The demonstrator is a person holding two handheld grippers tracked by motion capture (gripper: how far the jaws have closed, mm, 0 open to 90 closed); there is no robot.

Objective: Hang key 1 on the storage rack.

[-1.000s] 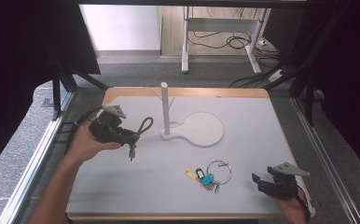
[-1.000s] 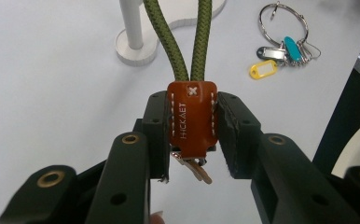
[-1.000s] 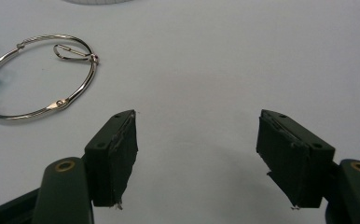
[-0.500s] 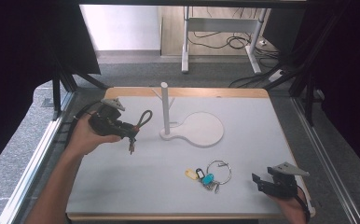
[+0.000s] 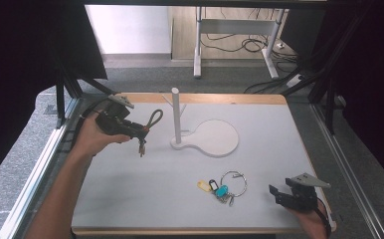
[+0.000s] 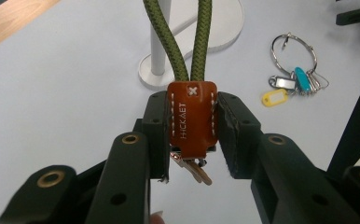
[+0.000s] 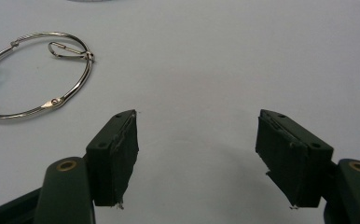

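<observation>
My left gripper (image 5: 139, 130) (image 6: 191, 122) is shut on a key fob: an orange leather tab (image 6: 191, 119) with a green rope loop (image 5: 153, 118) (image 6: 183, 37) above it and keys (image 6: 193, 169) hanging below. It is held up in the air, left of a white peg stand (image 5: 176, 117) (image 6: 158, 42) on a white base (image 5: 215, 138). A key ring with coloured tags (image 5: 223, 185) (image 6: 294, 70) lies on the table. My right gripper (image 5: 274, 194) (image 7: 197, 156) rests open at the front right, just right of the large metal ring (image 7: 43, 74).
The white table (image 5: 130, 194) has a wooden edge (image 5: 220, 99) at the back. Black frame rails (image 5: 60, 99) flank both sides. A desk with cables (image 5: 240, 42) stands on the floor beyond.
The left gripper has carried the rope fob up and to the right, closer to the peg stand. The right gripper has stayed put.
</observation>
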